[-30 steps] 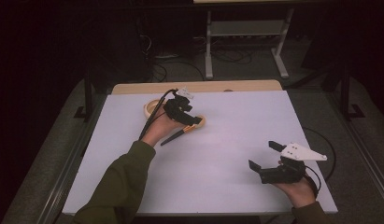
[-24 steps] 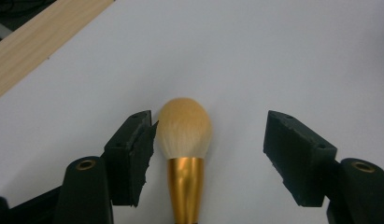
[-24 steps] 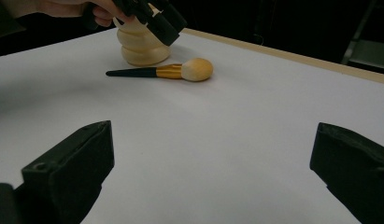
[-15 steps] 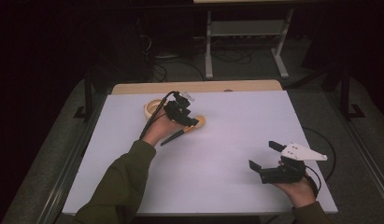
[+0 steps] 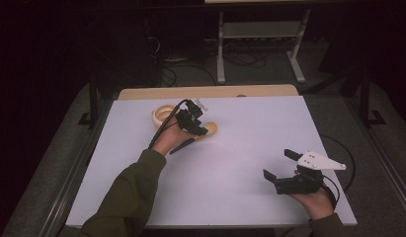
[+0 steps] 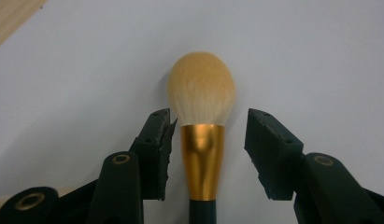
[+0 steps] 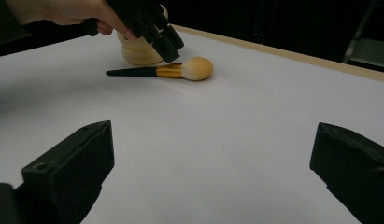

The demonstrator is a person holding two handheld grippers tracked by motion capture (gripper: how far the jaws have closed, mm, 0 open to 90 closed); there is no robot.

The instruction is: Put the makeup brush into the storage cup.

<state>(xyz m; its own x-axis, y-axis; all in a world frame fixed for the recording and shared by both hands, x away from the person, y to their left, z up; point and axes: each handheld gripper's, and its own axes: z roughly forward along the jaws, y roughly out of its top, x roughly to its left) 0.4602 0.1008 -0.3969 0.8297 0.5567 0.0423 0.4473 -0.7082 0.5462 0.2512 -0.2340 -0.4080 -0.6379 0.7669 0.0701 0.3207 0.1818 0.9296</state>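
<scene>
Gold ferrule: makeup brush (image 6: 202, 154) lies flat on the worktop (image 5: 250, 148), offered for pinching.
Left hand-held gripper (image 6: 208, 144): jaws closing round it, right pad clear.
Right hand-held gripper (image 5: 285, 168): spread, idle.

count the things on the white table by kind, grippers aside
makeup brush: 1
wooden bowl: 1
total: 2

No legible text or labels anywhere
</scene>
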